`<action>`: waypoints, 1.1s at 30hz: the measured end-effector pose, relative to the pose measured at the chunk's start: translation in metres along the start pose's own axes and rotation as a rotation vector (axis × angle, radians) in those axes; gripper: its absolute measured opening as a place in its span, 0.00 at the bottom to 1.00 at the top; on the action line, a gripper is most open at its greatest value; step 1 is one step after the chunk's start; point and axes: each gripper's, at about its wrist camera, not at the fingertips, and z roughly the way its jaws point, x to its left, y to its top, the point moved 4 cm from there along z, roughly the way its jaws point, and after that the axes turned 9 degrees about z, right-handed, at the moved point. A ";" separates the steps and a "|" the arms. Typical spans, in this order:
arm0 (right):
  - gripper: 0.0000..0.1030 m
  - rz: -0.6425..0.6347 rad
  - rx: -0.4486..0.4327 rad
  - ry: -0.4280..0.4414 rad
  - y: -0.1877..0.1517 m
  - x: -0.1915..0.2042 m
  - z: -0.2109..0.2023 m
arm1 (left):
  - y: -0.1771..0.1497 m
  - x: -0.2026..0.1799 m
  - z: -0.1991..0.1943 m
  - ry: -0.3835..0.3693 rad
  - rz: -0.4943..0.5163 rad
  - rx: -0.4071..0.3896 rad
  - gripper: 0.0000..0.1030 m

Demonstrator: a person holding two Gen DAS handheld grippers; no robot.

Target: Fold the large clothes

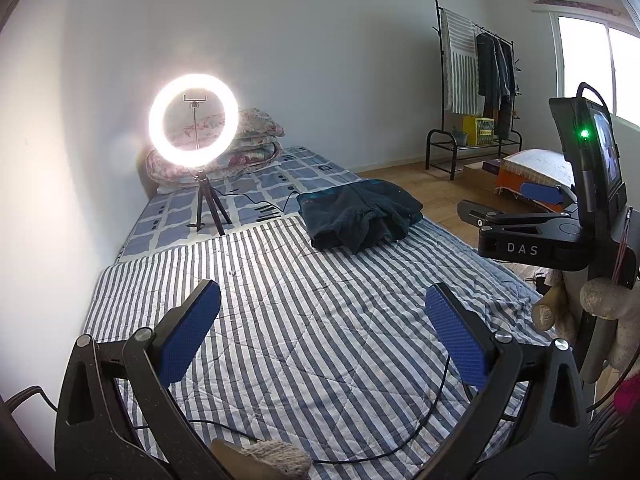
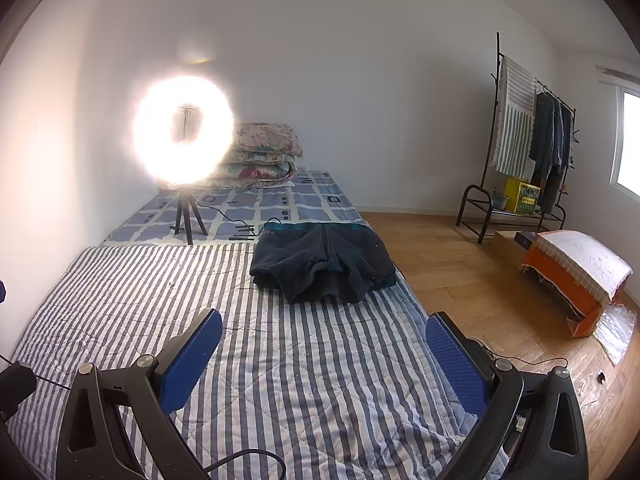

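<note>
On the far right part of the bed, where the blue-and-white striped quilt (image 2: 280,360) meets the blue checked sheet (image 2: 280,200), lies the dark navy fleece garment with teal trim (image 2: 324,264), already gathered into a rough, compact bundle with its sleeves tucked toward the near side. Both tools hang above the near end of the quilt, well apart from the garment: the left gripper (image 1: 322,332) has its blue-padded jaws spread wide with nothing between them, and the right gripper (image 2: 324,360) is likewise spread and empty. A glowing ring light on a small black tripod (image 1: 194,120) stands on the checked sheet at the far left, in front of a stack of floral folded bedding (image 2: 264,152), and its thin black cable (image 2: 240,220) trails along the sheet toward the garment. To judge from how things lie, the fold looks mostly done though untidy, so the step in hand is either a pause after folding or the approach for a final tidy. The next move would call for both grippers to travel far and right, come down on the bundle's loose near edges, and pinch only fabric, keeping clear of the cable.
</note>
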 end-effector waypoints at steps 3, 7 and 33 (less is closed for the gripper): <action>1.00 -0.001 0.001 -0.001 -0.001 0.001 0.000 | 0.000 0.000 0.000 -0.001 0.000 0.000 1.00; 1.00 0.001 0.002 0.001 -0.001 0.002 0.000 | 0.000 0.000 -0.001 0.001 -0.001 0.001 1.00; 1.00 0.000 0.005 -0.002 -0.002 0.002 0.001 | -0.003 -0.002 -0.001 0.002 -0.003 0.008 1.00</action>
